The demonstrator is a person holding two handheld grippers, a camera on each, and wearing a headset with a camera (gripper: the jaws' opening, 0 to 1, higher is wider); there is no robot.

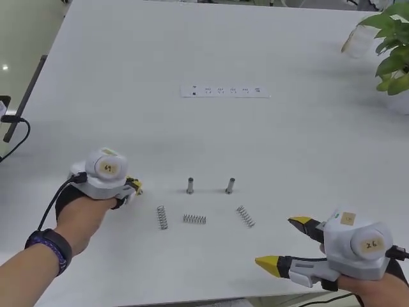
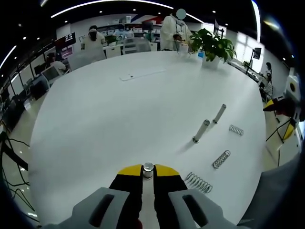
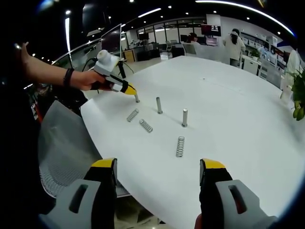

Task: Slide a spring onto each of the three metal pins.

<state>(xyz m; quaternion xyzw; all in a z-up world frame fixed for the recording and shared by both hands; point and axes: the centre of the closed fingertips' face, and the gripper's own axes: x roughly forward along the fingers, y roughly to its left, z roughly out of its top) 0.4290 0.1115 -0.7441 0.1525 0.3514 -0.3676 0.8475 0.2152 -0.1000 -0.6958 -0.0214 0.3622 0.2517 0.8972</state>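
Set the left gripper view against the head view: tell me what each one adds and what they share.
Left gripper view: a third pin clamped in the left tool, people at far desks. Head view: the hand around that tool, a wristband. Shared: two standing pins, three loose springs lying near them, the open right tool, a power strip, a plant.

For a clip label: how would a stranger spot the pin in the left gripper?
On the white table, three grey metal pins line up beyond three loose coil springs. Yours is the end one, pinched between the left gripper's yellow-tipped jaws; the other two stand free.
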